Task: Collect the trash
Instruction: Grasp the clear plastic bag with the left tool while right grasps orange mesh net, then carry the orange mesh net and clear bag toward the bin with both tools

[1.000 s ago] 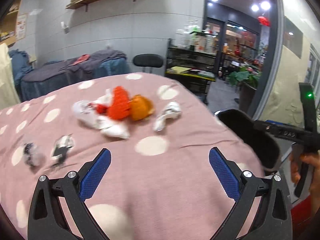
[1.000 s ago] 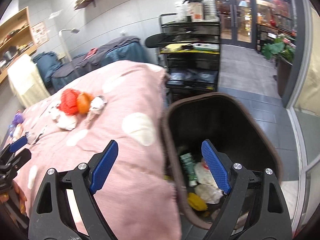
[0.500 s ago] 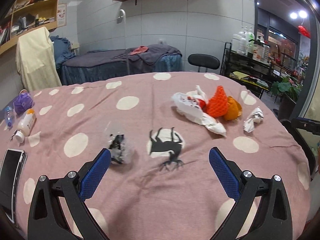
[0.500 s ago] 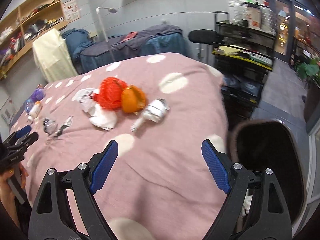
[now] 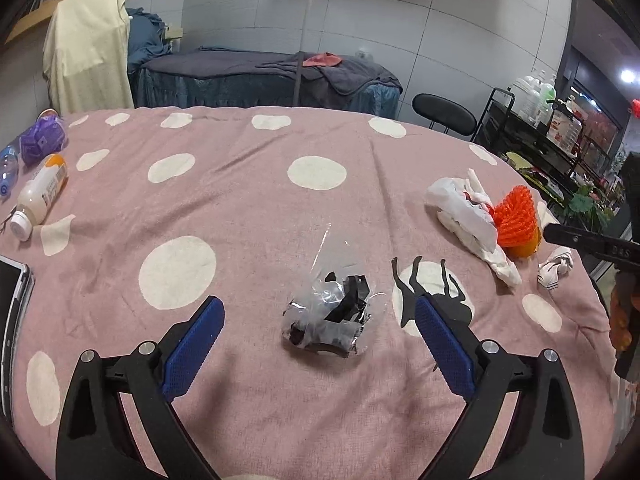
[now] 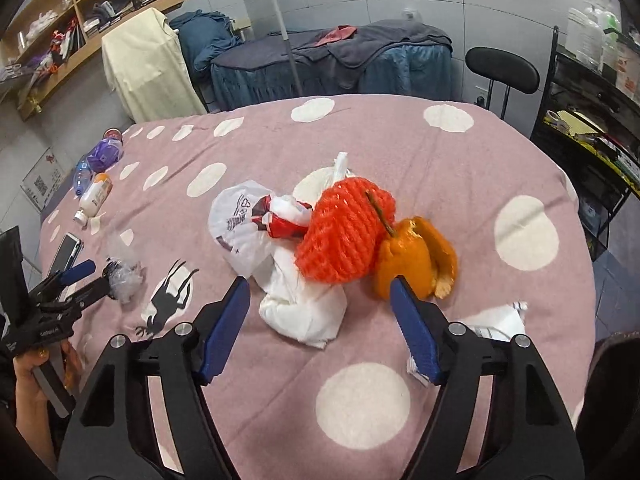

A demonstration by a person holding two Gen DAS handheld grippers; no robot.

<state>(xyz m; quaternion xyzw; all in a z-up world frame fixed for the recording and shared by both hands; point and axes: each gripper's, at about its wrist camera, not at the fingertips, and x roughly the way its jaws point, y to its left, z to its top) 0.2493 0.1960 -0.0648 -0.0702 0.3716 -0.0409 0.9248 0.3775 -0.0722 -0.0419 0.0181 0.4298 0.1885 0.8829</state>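
A crumpled clear and black wrapper (image 5: 328, 320) lies on the pink spotted cloth (image 5: 240, 184), between the wide-apart fingers of my open left gripper (image 5: 316, 322), whose pads stand clear of it. In the right wrist view, my right gripper (image 6: 320, 294) hovers over a white crumpled bag (image 6: 304, 312). Its jaws are closing, but the pads do not touch the bag. Behind that bag sit a red foam net (image 6: 344, 232), an orange peel (image 6: 416, 256) and a printed plastic bag (image 6: 240, 224). A paper wad (image 6: 494, 320) lies to the right.
Bottles (image 5: 40, 196), a purple pouch (image 5: 42, 140) and a phone (image 5: 12, 308) lie at the cloth's left side. A black deer print (image 5: 432, 300) marks the cloth. The dark bin's rim (image 6: 612, 400) shows at lower right. A chair (image 6: 502, 68) and a shelf cart (image 6: 592, 120) stand behind.
Both grippers swung left, away from the bin and over the table. The left now straddles the clear wrapper. The right reached the trash pile and its jaws narrowed.
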